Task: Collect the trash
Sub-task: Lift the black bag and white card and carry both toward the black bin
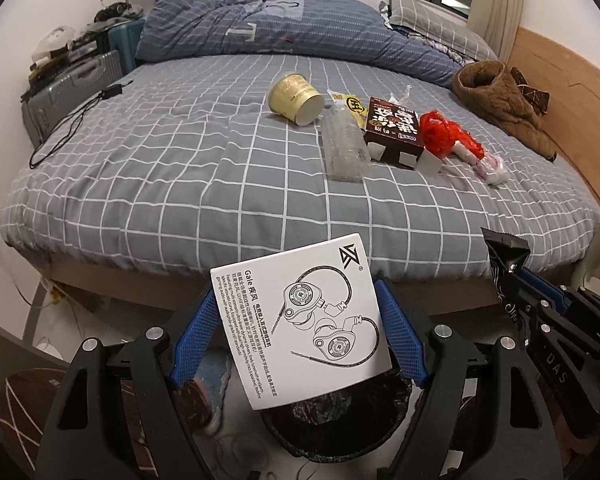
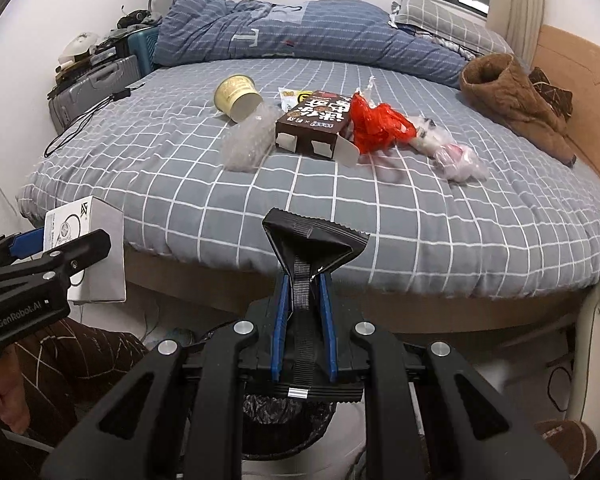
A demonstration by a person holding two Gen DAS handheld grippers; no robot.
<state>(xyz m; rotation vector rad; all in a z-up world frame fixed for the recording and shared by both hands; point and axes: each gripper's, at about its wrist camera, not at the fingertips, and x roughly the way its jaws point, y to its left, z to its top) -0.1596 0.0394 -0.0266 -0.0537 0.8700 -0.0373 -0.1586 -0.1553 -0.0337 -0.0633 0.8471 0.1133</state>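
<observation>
Nearest the lens in the left wrist view, the left gripper (image 1: 300, 332) pinches one white box (image 1: 300, 320) printed with an earphone drawing, its blue pads (image 1: 194, 336) spread wide against the box's two sides. Below it, at bottom centre, sits one bin (image 1: 332, 420) lined with a black bag. In the right wrist view the right gripper (image 2: 302, 312) is pressed tight on one black wrapper (image 2: 314, 248), pinched at its waist so the top fans out; the bin's rim (image 2: 284, 412) shows under it.

On the checked bed (image 1: 180, 168) in the upper middle of both views lie six more pieces close together: one yellow cup (image 1: 296, 96) on its side, one clear plastic tray (image 1: 342, 148), one yellow-and-white packet (image 1: 350, 106), one dark carton (image 1: 394, 132) with open flaps, one red bag (image 1: 440, 132), one pale wrapped bundle (image 1: 492, 168). A brown coat (image 1: 500, 96) lies at upper right, a suitcase (image 1: 72, 84) at upper left.
</observation>
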